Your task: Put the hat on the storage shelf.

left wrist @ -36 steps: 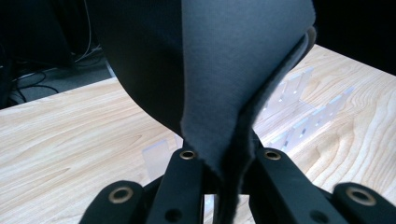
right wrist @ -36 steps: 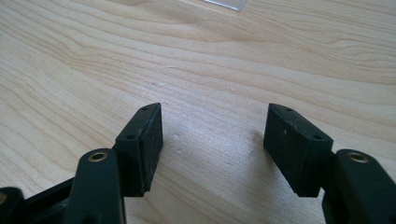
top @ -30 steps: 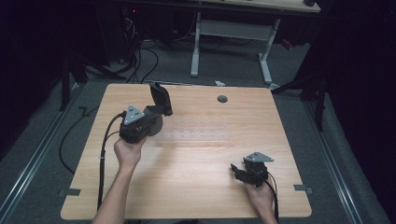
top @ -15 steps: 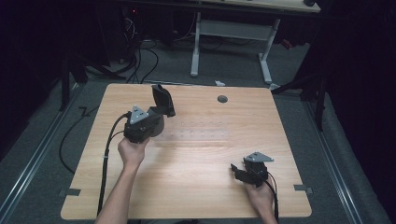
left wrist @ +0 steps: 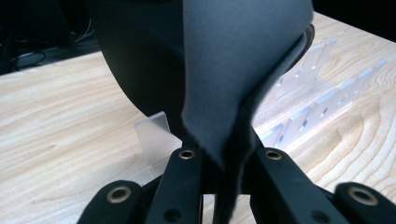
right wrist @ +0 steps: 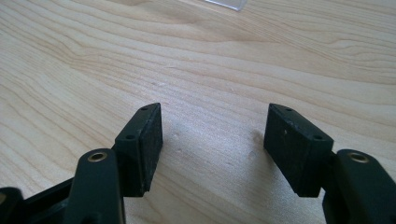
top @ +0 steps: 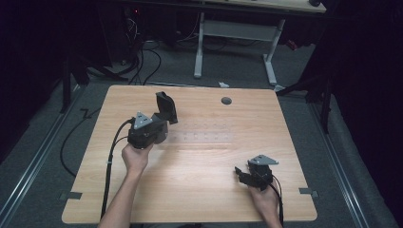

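Observation:
My left gripper (top: 163, 122) is shut on the lower edge of a dark grey flexible pad (top: 166, 106), holding it upright over the left half of the wooden table (top: 199, 199). In the left gripper view the pad (left wrist: 233, 60) hangs close between the jaws of the left gripper (left wrist: 226, 156), just above a clear slotted acrylic rack (left wrist: 308, 112). The rack (top: 204, 135) looks faint in the high view, right of the pad. My right gripper (top: 240, 175) rests open on the table near the front right. The right gripper (right wrist: 212, 140) has bare wood between its pads.
A round grommet hole (top: 226, 100) sits near the table's far edge. A black cable (top: 110, 161) trails from the left gripper over the table's left side. Beyond the table stand white desk legs (top: 199, 47) and floor cables.
The left gripper and the pad have drifted slightly to the right and a little lower. The right gripper has stayed where it was.

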`<action>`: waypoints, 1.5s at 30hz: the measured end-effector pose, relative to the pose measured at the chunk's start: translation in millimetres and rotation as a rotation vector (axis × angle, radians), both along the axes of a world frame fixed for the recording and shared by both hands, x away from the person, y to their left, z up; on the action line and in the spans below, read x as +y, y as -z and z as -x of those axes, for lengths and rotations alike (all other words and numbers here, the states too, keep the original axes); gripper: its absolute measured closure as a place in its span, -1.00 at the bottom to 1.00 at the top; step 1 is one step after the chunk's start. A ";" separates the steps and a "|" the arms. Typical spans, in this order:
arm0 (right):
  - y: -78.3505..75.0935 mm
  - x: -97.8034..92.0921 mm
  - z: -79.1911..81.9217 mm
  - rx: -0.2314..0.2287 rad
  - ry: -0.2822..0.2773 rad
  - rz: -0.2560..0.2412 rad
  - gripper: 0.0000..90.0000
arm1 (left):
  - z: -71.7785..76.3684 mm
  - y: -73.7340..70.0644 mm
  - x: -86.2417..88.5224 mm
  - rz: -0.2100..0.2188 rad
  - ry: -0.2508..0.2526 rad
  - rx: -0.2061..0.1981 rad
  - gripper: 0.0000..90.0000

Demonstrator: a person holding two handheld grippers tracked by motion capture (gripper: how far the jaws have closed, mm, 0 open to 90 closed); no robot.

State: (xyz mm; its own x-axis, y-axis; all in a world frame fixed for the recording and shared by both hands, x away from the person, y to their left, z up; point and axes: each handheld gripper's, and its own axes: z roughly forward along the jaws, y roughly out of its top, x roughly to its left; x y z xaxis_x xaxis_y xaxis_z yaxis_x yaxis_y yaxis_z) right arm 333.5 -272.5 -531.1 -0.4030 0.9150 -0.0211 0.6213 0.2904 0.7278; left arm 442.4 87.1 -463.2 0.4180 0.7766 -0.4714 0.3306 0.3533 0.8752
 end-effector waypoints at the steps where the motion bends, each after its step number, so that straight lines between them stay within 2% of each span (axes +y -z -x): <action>1: 0.0 0.0 0.0 0.000 0.000 0.000 -0.17 | 0.3 0.4 0.6 0.001 0.000 0.002 0.88; 4: 0.0 0.1 0.1 0.002 0.000 -0.001 -0.17 | 1.4 0.9 2.3 0.015 0.002 0.016 0.87; 14: 0.0 0.1 0.1 0.002 0.000 -0.001 -0.17 | 5.5 -3.4 4.8 0.032 -0.007 0.035 0.45; 16: 0.0 0.1 0.1 0.002 0.000 -0.001 -0.17 | 6.1 -3.8 4.7 0.030 -0.008 0.034 0.41; 17: 0.0 0.1 0.1 0.002 0.000 -0.001 -0.17 | 6.6 -4.2 4.6 0.027 -0.010 0.034 0.31; 20: 0.0 0.1 0.0 0.000 -0.001 0.000 -0.17 | 8.4 -5.1 5.1 0.015 -0.016 0.043 0.20; 31: 0.0 0.1 0.0 0.000 -0.001 0.000 -0.17 | 15.9 -13.1 12.6 0.010 -0.024 0.042 0.07; 37: 0.0 0.0 -0.1 0.000 -0.002 0.000 -0.17 | 22.3 -17.6 21.4 0.046 -0.037 0.034 0.03; 45: 0.0 0.0 -0.1 -0.001 -0.003 0.001 -0.17 | 32.4 -19.5 29.5 0.052 -0.041 0.033 0.03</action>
